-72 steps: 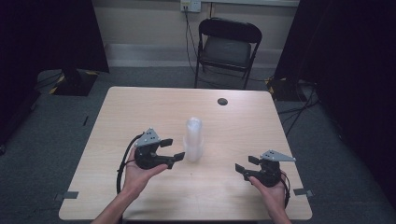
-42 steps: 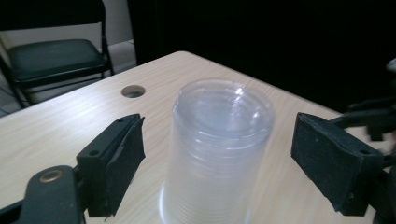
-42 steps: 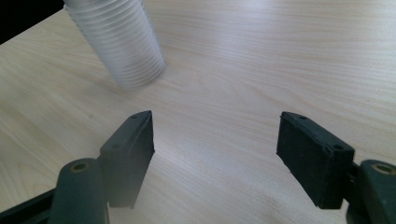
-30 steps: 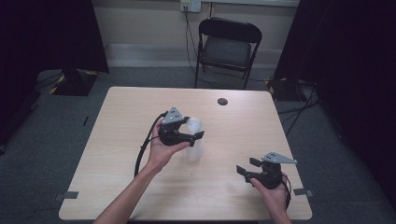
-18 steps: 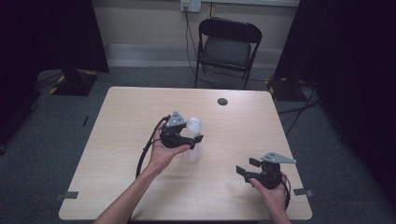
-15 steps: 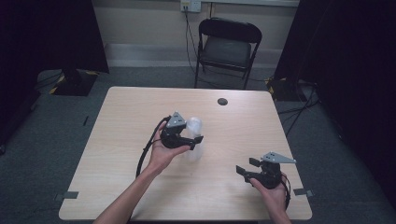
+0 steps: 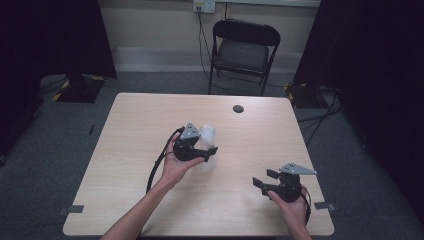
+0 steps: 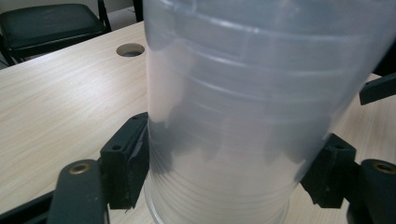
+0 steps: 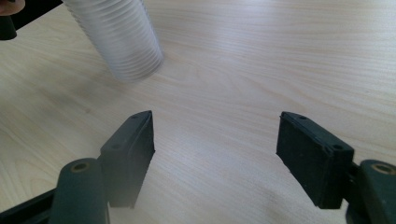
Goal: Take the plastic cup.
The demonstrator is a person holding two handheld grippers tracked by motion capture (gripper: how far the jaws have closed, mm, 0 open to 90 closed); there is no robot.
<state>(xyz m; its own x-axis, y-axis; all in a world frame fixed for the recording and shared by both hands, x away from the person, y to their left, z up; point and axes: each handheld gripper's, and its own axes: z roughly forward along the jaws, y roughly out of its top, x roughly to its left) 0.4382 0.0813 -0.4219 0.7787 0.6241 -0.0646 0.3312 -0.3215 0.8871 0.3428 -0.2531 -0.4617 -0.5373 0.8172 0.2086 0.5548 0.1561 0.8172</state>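
A tall stack of clear plastic cups (image 7: pixel 208 135) stands upright in the middle of the light wooden table (image 7: pixel 145 120). My left gripper (image 7: pixel 209 151) reaches it from the left. Its jaws have just been closing, and in the left gripper view both pads (image 8: pixel 128 158) press on the stack of cups (image 8: pixel 243 107) low on its sides. My right gripper (image 7: pixel 265 178) rests near the front right of the table, open and pointing left, with bare wood between its jaws (image 9: pixel 215 140). The foot of the stack of cups (image 9: pixel 119 39) shows farther off in the right gripper view.
A round cable hole (image 7: pixel 238 108) sits in the table near its far edge. A black folding chair (image 7: pixel 243 47) stands behind the table. Black curtains hang at both sides, and bare wood surrounds the stack.
The left hand moved up from the front left to the stack of cups, and its jaws closed in on the stack's sides. The right hand kept still.
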